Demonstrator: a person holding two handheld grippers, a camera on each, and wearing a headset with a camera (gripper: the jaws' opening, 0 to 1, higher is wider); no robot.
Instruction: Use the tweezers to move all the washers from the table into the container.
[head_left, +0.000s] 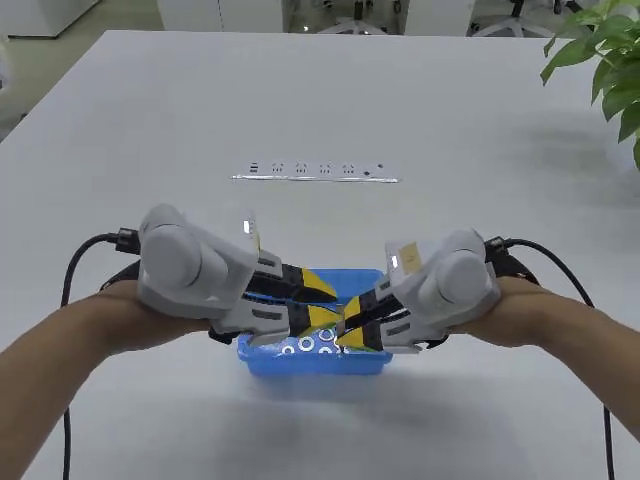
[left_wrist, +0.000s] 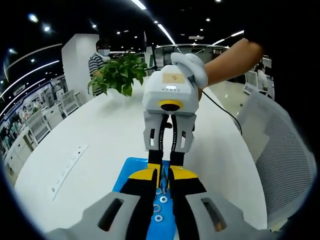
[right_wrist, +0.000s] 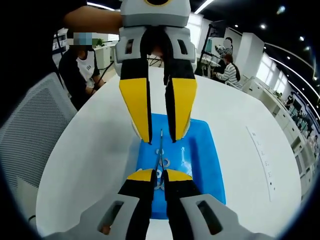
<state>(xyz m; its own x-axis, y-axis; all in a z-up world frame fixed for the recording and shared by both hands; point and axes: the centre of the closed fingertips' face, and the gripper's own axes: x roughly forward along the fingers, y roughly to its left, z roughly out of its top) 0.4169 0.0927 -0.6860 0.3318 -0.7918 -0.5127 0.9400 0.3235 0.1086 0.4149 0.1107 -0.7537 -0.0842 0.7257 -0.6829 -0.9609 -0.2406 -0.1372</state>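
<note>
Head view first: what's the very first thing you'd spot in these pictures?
Two big grey tools with yellow-and-black jaws, the left gripper and the right gripper, meet nose to nose over the near part of the white table. Right under them sits a bright blue container with shiny washers inside, and thin tweezers run between the two grippers' tips.

Bystanding items on the bench.
A socket strip (head_left: 315, 172) is seen on the table (head_left: 400, 100) beyond the left tongs (head_left: 328, 305); a plant (head_left: 605, 60) is seen far right of them.
</note>
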